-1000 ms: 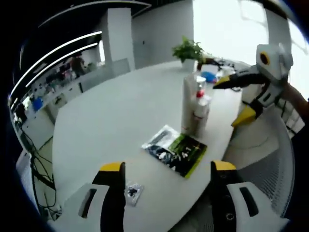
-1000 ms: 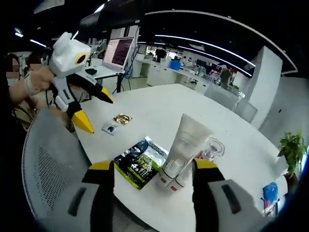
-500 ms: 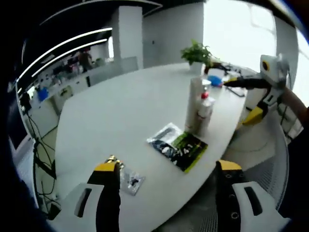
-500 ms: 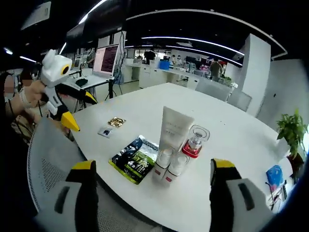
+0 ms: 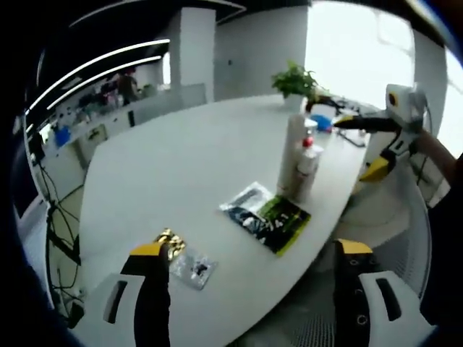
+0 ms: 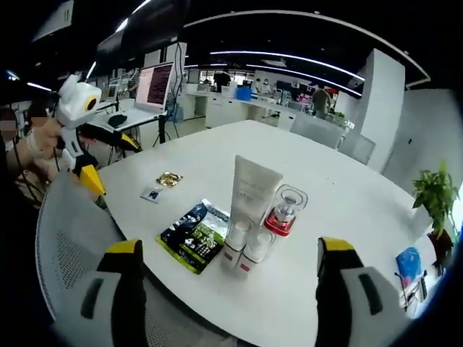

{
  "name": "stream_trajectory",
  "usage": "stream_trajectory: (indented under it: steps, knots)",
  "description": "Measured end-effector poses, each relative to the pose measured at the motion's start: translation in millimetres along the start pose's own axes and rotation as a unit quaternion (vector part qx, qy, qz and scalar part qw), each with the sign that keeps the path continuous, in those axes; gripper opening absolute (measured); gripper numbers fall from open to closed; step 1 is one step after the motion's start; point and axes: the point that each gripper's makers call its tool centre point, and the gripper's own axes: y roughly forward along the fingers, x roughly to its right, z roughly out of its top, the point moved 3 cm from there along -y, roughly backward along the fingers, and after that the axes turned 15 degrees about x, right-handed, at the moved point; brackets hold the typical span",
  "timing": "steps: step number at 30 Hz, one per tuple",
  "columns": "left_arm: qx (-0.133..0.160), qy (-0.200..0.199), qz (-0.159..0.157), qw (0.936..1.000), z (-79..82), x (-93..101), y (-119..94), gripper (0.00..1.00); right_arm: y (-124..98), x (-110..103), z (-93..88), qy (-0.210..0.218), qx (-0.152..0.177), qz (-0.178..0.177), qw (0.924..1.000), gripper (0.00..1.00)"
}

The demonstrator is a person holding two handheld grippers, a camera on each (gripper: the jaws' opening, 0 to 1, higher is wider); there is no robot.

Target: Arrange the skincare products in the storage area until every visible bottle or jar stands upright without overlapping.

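A tall white tube (image 6: 251, 189) stands on its cap near the table's edge. Two small white-capped bottles (image 6: 244, 246) stand against its front. A clear jar with a red base (image 6: 283, 210) stands just beside it. In the left gripper view the same white tube (image 5: 293, 153) and the red-topped jar (image 5: 307, 144) form one tight cluster. My right gripper (image 6: 228, 246) is open and empty, a short way back from the cluster. My left gripper (image 5: 252, 248) is open too, off the table's edge. Each shows in the other's view: left gripper (image 6: 112, 163), right gripper (image 5: 359, 144).
A green-and-black sachet (image 6: 194, 235) lies flat beside the bottles. A gold packet (image 6: 169, 178) and a small dark packet (image 6: 152, 194) lie farther along the white table (image 6: 340, 217). A mesh chair (image 6: 72, 246) stands at the edge. A potted plant (image 5: 293, 79) sits at the far end.
Both cameras have backed away from the table, and both pairs of jaws stand wider apart. The tube, bottles, jar and sachets have kept their places.
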Motion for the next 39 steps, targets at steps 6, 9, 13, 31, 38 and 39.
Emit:
stream_trajectory:
  steps: [6,9,13,31,38,39]
  knots:
    - [-0.006,0.003,-0.008,0.9999,-2.1,-2.9,4.0,0.97,4.2,4.2,-2.9,0.0,-0.003,-0.007,1.0,1.0]
    - [-0.009,0.008,-0.01,0.9999,-2.0,-5.9,6.3,0.97,6.0,6.7,-3.9,0.005,-0.002,-0.011,0.9999,1.0]
    - [-0.009,0.008,-0.014,0.9998,-3.0,-9.0,10.3,0.97,7.9,8.3,-3.5,0.004,0.002,-0.013,0.9999,1.0]
    - [-0.067,-0.003,-0.018,0.9976,-39.3,-37.3,28.5,0.97,11.9,19.5,-9.1,0.007,-0.002,-0.017,0.9998,1.0]
    - [-0.086,-0.041,-0.011,0.9954,-63.7,-45.6,35.0,0.97,12.4,21.6,-15.8,0.014,-0.01,-0.019,0.9997,1.0]
    - [-0.091,-0.043,-0.01,0.9949,-66.1,-45.9,34.6,0.97,12.3,22.1,-16.0,0.013,-0.01,-0.021,0.9997,1.0]
